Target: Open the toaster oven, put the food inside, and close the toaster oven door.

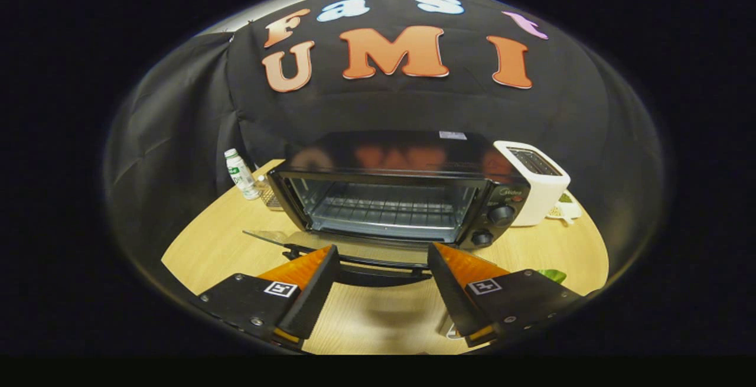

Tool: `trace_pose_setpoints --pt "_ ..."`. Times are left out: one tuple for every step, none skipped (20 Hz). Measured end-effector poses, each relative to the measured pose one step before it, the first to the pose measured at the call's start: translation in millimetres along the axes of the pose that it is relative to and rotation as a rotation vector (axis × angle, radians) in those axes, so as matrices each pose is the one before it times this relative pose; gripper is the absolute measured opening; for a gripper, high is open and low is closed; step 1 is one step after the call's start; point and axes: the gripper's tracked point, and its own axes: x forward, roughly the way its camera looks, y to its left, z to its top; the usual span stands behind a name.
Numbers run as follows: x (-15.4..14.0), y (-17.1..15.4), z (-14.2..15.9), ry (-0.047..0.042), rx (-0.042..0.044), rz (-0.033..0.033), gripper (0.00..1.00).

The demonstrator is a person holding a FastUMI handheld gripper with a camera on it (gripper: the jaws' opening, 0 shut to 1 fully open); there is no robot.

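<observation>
Tool [383, 257] fingers spread wide and empty before boxy black toaster oven [401, 189], its glass door [354, 248] folded flat.

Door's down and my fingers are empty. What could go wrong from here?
1. The open fingers hang just above the lowered glass door; dropping lower could knock it or its handle.
2. The wire rack sits deep inside the toaster oven, so reaching in risks scraping the frame.
3. A green object lies beside one finger; whether it is the food, I cannot tell.
</observation>
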Motion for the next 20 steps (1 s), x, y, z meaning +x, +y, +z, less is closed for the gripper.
trace_pose_setpoints --pt "-0.07 3.06 -12.17 0.04072 0.00423 0.01661 0.89" --pt "3.11 4.07 -13.67 0.04435 0.00354 0.02097 0.89" --pt "2.76 5.2 -13.22 0.04145 0.01294 0.01566 0.89" --pt "4.1 3.23 -7.15 0.02793 0.01693 0.01248 0.9" --pt "5.02 1.83 -7.11 0.02183 0.01271 -0.00208 0.89" --pt "3.79 0.16 -3.06 0.01409 0.00919 -0.0005 0.9" --pt "5.39 0.71 -4.44 0.01332 0.00994 -0.00268 0.89" --pt "6.3 1.57 -3.1 0.01486 0.00879 0.00314 0.89" --pt "4.51 2.22 -4.54 0.01469 0.00152 -0.00005 0.87" --pt "5.68 1.28 -4.19 0.01524 -0.00238 -0.00282 0.87" --pt "5.51 0.79 -7.46 0.02066 -0.00214 -0.00519 0.87" --pt "5.18 -0.28 -6.8 0.01946 0.00214 -0.00185 0.87" --pt "2.3 -0.44 -3.73 -0.00089 -0.00266 -0.0061 0.87" --pt "1.84 0.74 3.09 -0.01747 -0.01156 -0.0037 0.87" --pt "0.45 -0.06 0.92 -0.00489 -0.01478 -0.00006 0.87" --pt "-1.09 -0.31 0.24 0.00603 -0.00098 0.00528 0.86" --pt "-4.36 0.91 2.11 -0.00158 0.01221 0.01285 0.86" --pt "-5.74 -0.29 4.05 -0.00429 0.02514 0.01497 0.86" --pt "-9.44 -2.91 3.9 -0.00778 0.0254 0.01421 0.86" --pt "-10.32 -5.1 6.64 -0.01536 0.01548 0.00587 0.86"
